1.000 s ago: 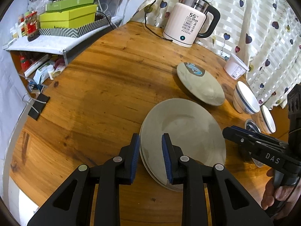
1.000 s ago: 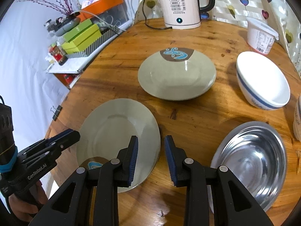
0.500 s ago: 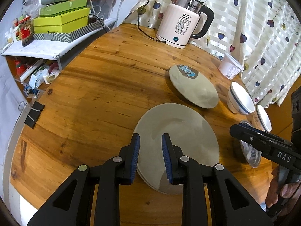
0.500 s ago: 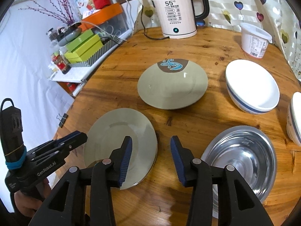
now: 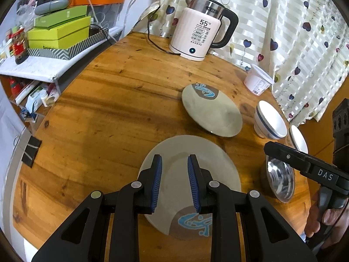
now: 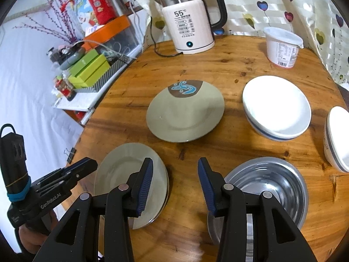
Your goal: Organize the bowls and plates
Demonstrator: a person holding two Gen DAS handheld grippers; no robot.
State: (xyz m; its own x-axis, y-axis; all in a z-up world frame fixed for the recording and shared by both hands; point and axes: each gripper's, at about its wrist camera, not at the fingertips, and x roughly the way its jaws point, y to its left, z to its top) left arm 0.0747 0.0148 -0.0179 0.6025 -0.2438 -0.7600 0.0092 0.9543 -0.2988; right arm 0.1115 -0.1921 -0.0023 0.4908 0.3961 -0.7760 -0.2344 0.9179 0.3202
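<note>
A stack of grey plates (image 5: 196, 166) (image 6: 122, 172) lies at the near side of the round wooden table (image 5: 104, 113). A single grey plate with a blue and brown mark (image 5: 211, 111) (image 6: 185, 111) lies behind it. A white bowl with a blue band (image 5: 270, 120) (image 6: 277, 107), a second white bowl (image 5: 298, 139) (image 6: 338, 137) and a steel bowl (image 5: 281, 179) (image 6: 272, 183) stand to the right. My left gripper (image 5: 173, 181) hovers above the stack, slightly open and empty. My right gripper (image 6: 174, 185) is open and empty, between the stack and the steel bowl.
A white electric kettle (image 5: 198, 37) (image 6: 189, 21) with a cord stands at the table's far edge. A white plastic tub (image 5: 257, 81) (image 6: 283, 47) stands at the far right by the curtain. A shelf with green boxes (image 5: 59, 32) lies beyond the left edge.
Both grippers pulled back and up from the plate stack. The right gripper's jaws opened wider. The left gripper's jaws kept their narrow gap.
</note>
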